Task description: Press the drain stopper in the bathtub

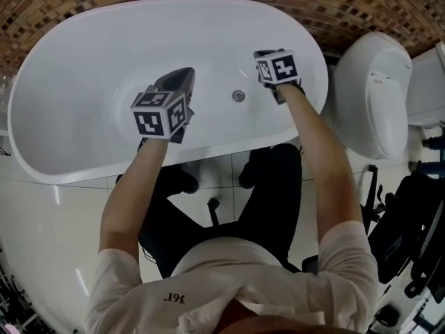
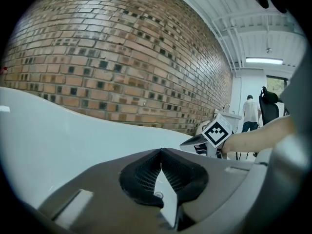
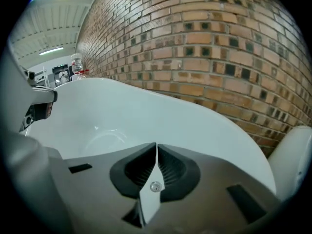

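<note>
Plainly, the left tongs and the right tongs were each pressed together, gripping nothing, above the white bathtub. Its drain stopper sat on the tub floor between them, touched by neither.

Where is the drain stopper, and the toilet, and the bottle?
drain stopper (image 1: pixel 238 95): head view, middle of its round metal top.
toilet (image 1: pixel 372 99): head view, middle of its closed white lid.
bottle (image 3: pixel 76 64): right gripper view, its clear body.
</note>
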A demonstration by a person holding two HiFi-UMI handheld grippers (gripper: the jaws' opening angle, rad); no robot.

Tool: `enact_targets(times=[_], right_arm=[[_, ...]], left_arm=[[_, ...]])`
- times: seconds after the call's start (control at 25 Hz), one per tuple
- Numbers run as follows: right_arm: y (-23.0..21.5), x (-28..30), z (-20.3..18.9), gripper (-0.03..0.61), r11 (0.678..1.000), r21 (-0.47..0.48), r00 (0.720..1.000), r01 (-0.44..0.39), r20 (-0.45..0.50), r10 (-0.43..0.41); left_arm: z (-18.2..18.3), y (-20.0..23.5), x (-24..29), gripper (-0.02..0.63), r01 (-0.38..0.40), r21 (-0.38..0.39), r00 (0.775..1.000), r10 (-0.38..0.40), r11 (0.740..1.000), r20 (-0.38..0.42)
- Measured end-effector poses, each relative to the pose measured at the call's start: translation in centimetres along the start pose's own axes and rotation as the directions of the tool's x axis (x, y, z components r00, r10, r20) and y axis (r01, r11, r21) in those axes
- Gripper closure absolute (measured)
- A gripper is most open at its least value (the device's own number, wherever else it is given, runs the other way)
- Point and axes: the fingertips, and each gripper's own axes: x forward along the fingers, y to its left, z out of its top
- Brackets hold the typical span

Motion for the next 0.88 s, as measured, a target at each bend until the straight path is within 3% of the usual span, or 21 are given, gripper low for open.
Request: enact_targets(times=[0.52, 0.88], right_arm=[[1.6, -14.2, 3.5, 0.555, 0.999, -0.022, 0.985, 0.047, 0.168, -0.043], [3.2, -23.5, 7.1, 0.555, 0.997, -0.007, 0.96, 0.072, 0.272, -0.067]], left_arm=[[5.0, -5.5, -6.9, 0.609, -0.022, 0.068, 0.995, 0.015, 0.997, 0.098], [7.8, -7.5, -12.4, 0.609, -0.055, 0.088, 0.99, 0.043, 0.995, 0.138]])
